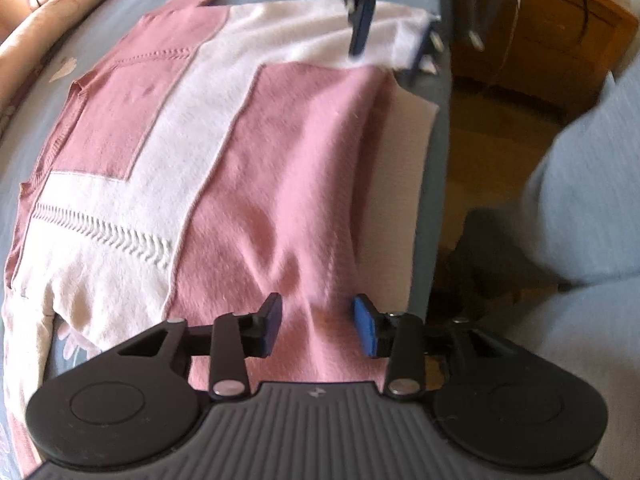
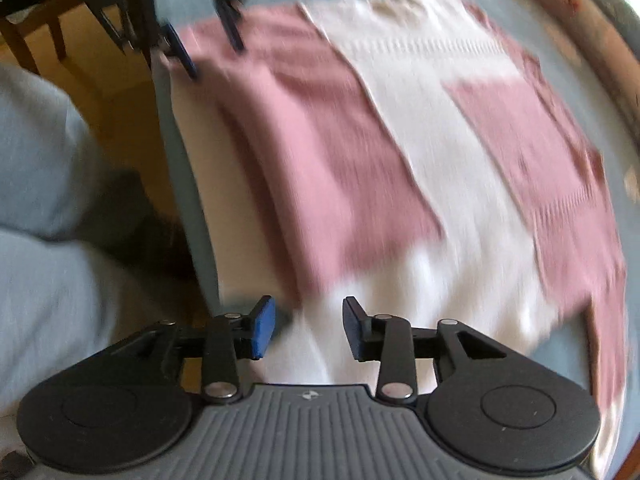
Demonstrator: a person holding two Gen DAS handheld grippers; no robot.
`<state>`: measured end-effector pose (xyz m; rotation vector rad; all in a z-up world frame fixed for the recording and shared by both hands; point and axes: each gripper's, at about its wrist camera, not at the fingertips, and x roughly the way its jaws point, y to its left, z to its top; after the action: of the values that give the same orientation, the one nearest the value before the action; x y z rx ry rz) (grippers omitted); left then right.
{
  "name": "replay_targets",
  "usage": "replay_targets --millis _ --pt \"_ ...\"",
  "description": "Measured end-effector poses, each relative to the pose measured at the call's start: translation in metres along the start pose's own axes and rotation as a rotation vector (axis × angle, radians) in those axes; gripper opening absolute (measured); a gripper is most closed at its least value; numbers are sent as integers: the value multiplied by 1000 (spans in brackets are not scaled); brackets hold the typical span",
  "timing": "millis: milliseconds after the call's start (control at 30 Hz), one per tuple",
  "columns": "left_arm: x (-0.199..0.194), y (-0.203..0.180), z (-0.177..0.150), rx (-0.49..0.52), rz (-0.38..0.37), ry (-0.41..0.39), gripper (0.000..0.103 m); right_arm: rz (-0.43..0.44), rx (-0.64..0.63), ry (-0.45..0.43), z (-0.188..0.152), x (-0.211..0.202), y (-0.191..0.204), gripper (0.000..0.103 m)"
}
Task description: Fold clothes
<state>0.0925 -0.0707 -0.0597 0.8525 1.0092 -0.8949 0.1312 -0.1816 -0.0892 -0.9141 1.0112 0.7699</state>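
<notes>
Pink and white knit, a sweater [image 1: 224, 168], lies spread on the bed [image 1: 36, 148] with one pink panel already turned over onto the white middle, its near side right at the bed's edge. Nearest that edge, the left tool [image 1: 316, 326] hovers just over the sweater's pink corner, jaws spread, nothing between the pads. At the sweater's other near corner, over white cloth, the right tool [image 2: 308, 326] is likewise spread and empty. Whether a fold has just been laid down or a corner is about to be taken up, this one look cannot settle.

The risk I see is at the edge: the sweater's near side sits close enough to the drop that a loose pinch or a drag toward the person's legs [image 1: 580, 200] could slide cloth off onto the floor [image 1: 492, 152]. Soft knit also bunches, so uneven pulls would skew the crease.

Beyond the sweater, toward its far side, open blue bed gives room; a wooden cabinet [image 1: 560, 40] stands past the corner.
</notes>
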Motion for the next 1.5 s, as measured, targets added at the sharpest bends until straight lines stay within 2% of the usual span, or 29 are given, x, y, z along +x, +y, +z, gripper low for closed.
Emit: replay_targets --millis 100,167,267,400,467,567,700,767,900,1100,1267,1367,1467,1500 --pt "1 8 2 -37 -8 -25 42 3 -79 -35 19 10 6 49" --pt "-2 17 5 -58 4 -65 42 -6 -102 -53 32 7 -7 49" --pt "2 30 3 -109 36 -81 45 -23 -23 -69 36 16 -33 49" --pt "12 43 8 -135 73 -90 47 -18 116 -72 33 12 -57 54" --pt "18 47 10 -170 71 -97 48 -4 189 -72 35 16 -67 54" --pt "24 53 12 -236 56 -98 53 -8 231 -83 36 12 -71 54" --pt "27 58 12 -300 41 -97 56 -48 132 -157 31 -23 -46 54" --pt "24 55 7 -306 41 -96 57 -15 48 -216 32 -36 -28 54" --pt "31 55 13 -301 42 -89 57 89 -49 -231 34 -36 1 54" --pt "24 51 15 -266 53 -89 57 -5 -133 -238 36 -5 17 52" --pt "5 30 19 -134 70 -117 56 -37 -199 -215 39 10 16 51" --pt "-3 13 22 -45 40 -149 56 -23 -215 -199 42 10 14 50" --pt "-4 -1 27 17 13 -171 56 0 -211 -180 43 5 9 34" --pt "-3 -5 27 25 9 -172 56 8 -209 -174 44 3 7 26"
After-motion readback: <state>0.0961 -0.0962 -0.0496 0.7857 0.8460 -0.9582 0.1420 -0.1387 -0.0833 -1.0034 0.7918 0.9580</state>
